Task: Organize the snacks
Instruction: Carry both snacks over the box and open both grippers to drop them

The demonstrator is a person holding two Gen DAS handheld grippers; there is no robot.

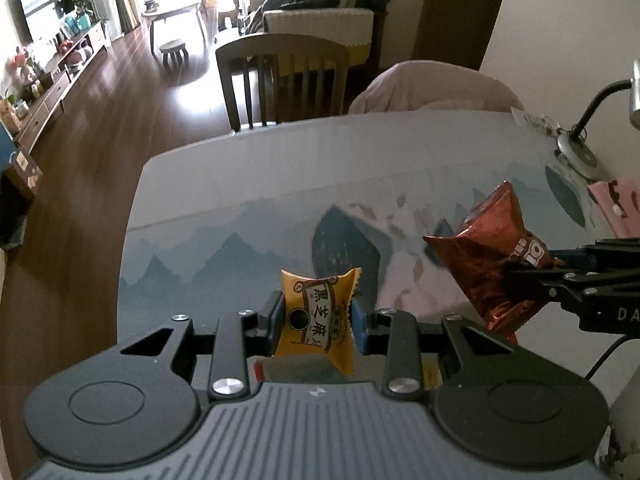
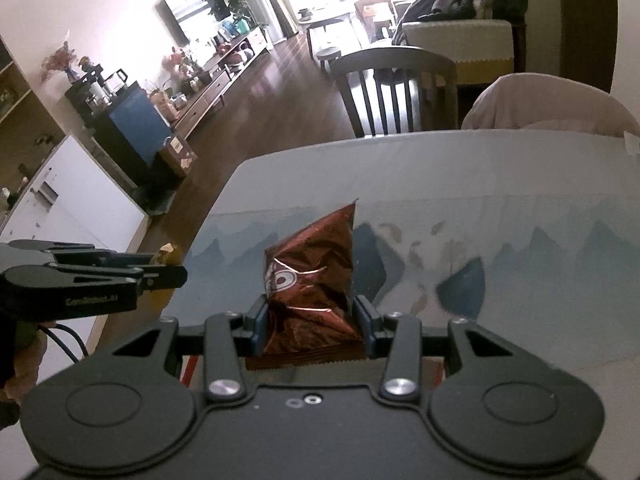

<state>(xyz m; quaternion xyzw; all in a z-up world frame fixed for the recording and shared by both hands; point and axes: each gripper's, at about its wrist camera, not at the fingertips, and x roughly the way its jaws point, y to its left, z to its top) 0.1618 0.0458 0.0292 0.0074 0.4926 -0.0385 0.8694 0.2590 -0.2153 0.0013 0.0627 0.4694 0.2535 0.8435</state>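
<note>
While raised above table (image 1: 248,184) w/ mountain-print cloth: left gripper (image 1: 317,322) fingers nearly closed, pinching yellow snack pkt (image 1: 316,312); right gripper (image 2: 311,322) fingers likewise clamped on crumpled brown foil snack bag (image 2: 312,280); both pkts clear of table, side by side.

Right gripper (image 2: 311,322) clamps brown foil snack packet (image 2: 312,280).
Packet held above table (image 2: 520,184); left gripper (image 2: 176,274) at left edge.
</note>
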